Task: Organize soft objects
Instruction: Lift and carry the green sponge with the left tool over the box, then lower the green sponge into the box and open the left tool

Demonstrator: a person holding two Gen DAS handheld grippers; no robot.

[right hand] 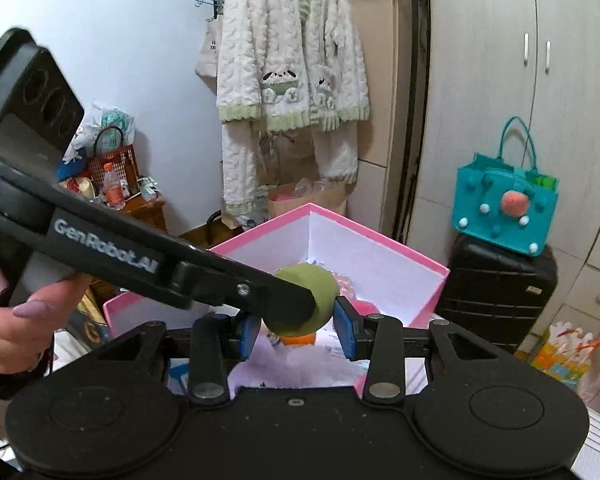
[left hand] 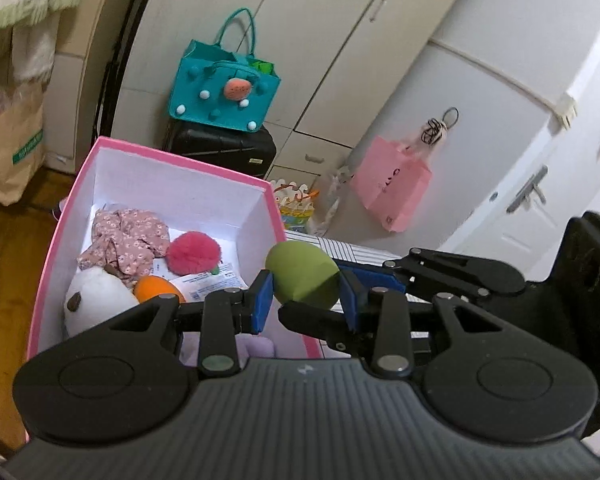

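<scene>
A green egg-shaped soft toy (left hand: pixel 303 271) sits between the blue pads of my left gripper (left hand: pixel 306 300), which is shut on it, above the near right corner of a pink-rimmed white box (left hand: pixel 85 176). The box holds a floral cloth (left hand: pixel 128 236), a red pompom (left hand: pixel 194 252), a white plush (left hand: pixel 96 300) and an orange ball (left hand: pixel 156 288). In the right wrist view the green toy (right hand: pixel 306 300) is between my right gripper's (right hand: pixel 298 330) pads too, with gaps at both sides; the left gripper's finger (right hand: pixel 204 276) crosses in front. The pink box (right hand: pixel 364 240) lies behind it.
A teal felt bag (left hand: pixel 224 92) stands on a black suitcase (left hand: pixel 224 148) by white wardrobe doors. A pink paper bag (left hand: pixel 392 188) hangs on the wall. A brown paper bag (left hand: pixel 12 152) stands on the wooden floor at left. A fleece robe (right hand: pixel 292 72) hangs behind the box.
</scene>
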